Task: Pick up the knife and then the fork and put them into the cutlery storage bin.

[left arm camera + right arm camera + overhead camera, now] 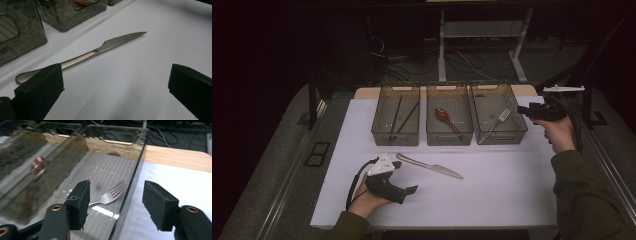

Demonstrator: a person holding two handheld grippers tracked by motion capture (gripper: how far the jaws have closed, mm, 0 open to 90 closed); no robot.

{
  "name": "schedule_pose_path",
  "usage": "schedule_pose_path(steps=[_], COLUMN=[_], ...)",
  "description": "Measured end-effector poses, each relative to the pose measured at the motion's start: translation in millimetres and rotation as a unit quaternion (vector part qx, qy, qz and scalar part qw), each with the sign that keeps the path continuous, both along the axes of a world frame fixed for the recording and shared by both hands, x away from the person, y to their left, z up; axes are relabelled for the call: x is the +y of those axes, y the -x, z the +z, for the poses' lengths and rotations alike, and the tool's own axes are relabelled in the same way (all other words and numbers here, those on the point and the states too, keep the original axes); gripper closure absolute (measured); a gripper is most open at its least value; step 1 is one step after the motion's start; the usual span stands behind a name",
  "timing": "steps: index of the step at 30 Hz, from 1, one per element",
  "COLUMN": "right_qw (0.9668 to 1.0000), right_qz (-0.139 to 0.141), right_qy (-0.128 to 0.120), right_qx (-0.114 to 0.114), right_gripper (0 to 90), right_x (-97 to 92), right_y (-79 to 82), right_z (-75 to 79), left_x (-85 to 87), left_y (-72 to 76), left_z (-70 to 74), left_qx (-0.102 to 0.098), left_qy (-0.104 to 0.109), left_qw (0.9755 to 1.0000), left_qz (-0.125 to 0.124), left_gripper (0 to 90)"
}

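A silver table knife (429, 166) lies on the white table (492, 200), blade pointing right. My left gripper (412, 190) rests on the table just in front of its handle, jaws wide apart; in the left gripper view (114, 68) the knife (100, 48) lies beyond the open jaws, untouched. My right gripper (523, 110) hovers at the right edge of the right-hand clear bin (502, 137). In the right gripper view (117, 192) its jaws stand open astride the bin wall (130, 185), and a silver fork (111, 195) lies loose on the bin floor.
Three clear bins stand in a row at the back. The left bin (395, 137) holds dark chopsticks (402, 115), the middle bin (449, 137) a red spoon (444, 116), the right one the fork (499, 120). A wooden board (180, 157) shows behind them.
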State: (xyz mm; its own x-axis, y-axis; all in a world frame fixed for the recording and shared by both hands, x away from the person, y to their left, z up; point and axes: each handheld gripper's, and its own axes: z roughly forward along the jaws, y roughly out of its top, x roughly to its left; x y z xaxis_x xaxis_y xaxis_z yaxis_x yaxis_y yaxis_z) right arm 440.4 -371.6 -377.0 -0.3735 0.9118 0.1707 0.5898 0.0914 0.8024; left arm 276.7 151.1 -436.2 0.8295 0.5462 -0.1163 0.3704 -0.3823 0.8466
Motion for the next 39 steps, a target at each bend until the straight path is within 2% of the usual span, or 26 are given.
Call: schedule_pose_path(steps=[4, 8, 13, 19, 25, 35, 39], right_qw=[0.9992, 0.9964, 0.9923, 0.9859, 0.9818, 0.9807, 0.98], right_qz=[0.036, 0.078, 0.119, 0.164, 0.188, 0.195, 0.198], right_qy=[0.0, 0.005, 0.007, -0.011, -0.013, -0.003, 0.003], right_qx=[-0.015, -0.034, -0.034, -0.032, -0.02, -0.011, -0.015], right_gripper=[32.1, 26.9, 24.6, 21.2, 17.8, 16.3, 16.3], right_x=[5.2, 16.8, 33.2, 51.8, 67.6, 79.0, 80.9], right_y=[18.8, 44.4, 70.7, 98.7, 122.5, 153.9, 164.4], right_z=[3.4, 9.3, 5.9, -4.1, -20.9, -51.7, -58.5], left_x=[-0.2, -0.7, -1.9, -1.9, -2.4, -4.8, -4.7], left_y=[-0.1, 0.2, 1.0, 0.9, 1.1, -0.3, -5.1], left_z=[0.0, -0.2, -0.3, -0.1, -0.5, 1.6, 4.5], left_qx=[0.0, 0.004, 0.003, 0.003, 0.005, 0.007, 0.007], left_qy=[-0.005, -0.009, -0.013, -0.015, -0.018, -0.027, -0.041], left_qw=[1.0, 1.0, 0.9999, 0.9999, 0.9998, 0.9996, 0.9991], left_qz=[0.001, 0.0, -0.004, -0.003, -0.003, -0.006, -0.006], left_gripper=[0.0, 0.0, 0.0, 0.0, 0.2, 9.8, 16.1])
